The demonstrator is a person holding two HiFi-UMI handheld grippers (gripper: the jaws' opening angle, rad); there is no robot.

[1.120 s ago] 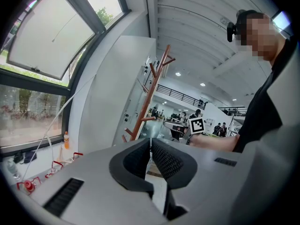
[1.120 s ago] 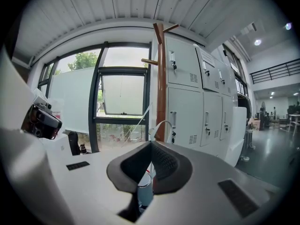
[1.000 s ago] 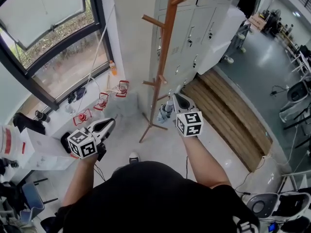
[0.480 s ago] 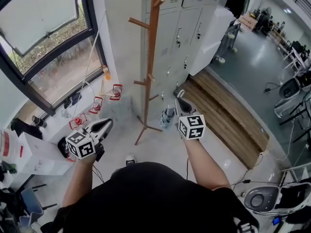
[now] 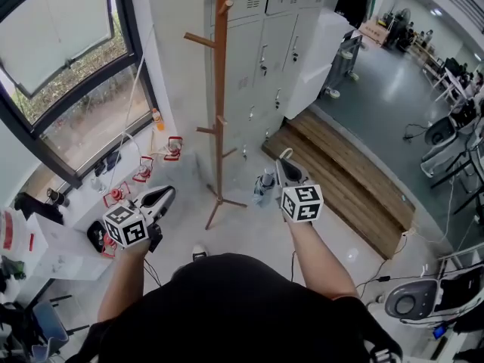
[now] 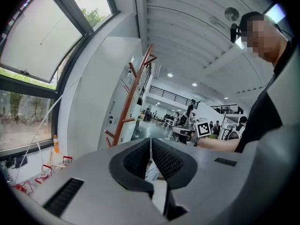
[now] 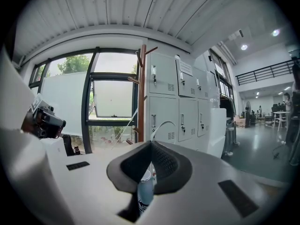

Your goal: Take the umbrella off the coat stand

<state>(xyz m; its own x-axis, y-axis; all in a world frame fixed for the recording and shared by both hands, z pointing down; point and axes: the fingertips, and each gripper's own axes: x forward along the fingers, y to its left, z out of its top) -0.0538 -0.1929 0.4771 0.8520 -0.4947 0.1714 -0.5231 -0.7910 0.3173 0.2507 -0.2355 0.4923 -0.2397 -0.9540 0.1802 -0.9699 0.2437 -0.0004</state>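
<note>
The wooden coat stand stands bare by the window, its pegs empty; it also shows in the left gripper view and the right gripper view. My right gripper is shut on a small pale blue folded umbrella, which hangs under its jaws, apart from the stand and to its right. In the right gripper view the umbrella hangs below the closed pads, with its white loop arching above them. My left gripper is shut and holds nothing, left of the stand's foot.
Grey lockers stand behind the stand, and a large window is at the left. Red-framed items lie on the floor under it. A wooden platform runs along the right. White boxes sit at the left, a chair base at the right.
My right gripper, with the umbrella, has drawn away from the coat stand to its right. The stand has slid leftward in the head view. The left gripper has shifted a little.
</note>
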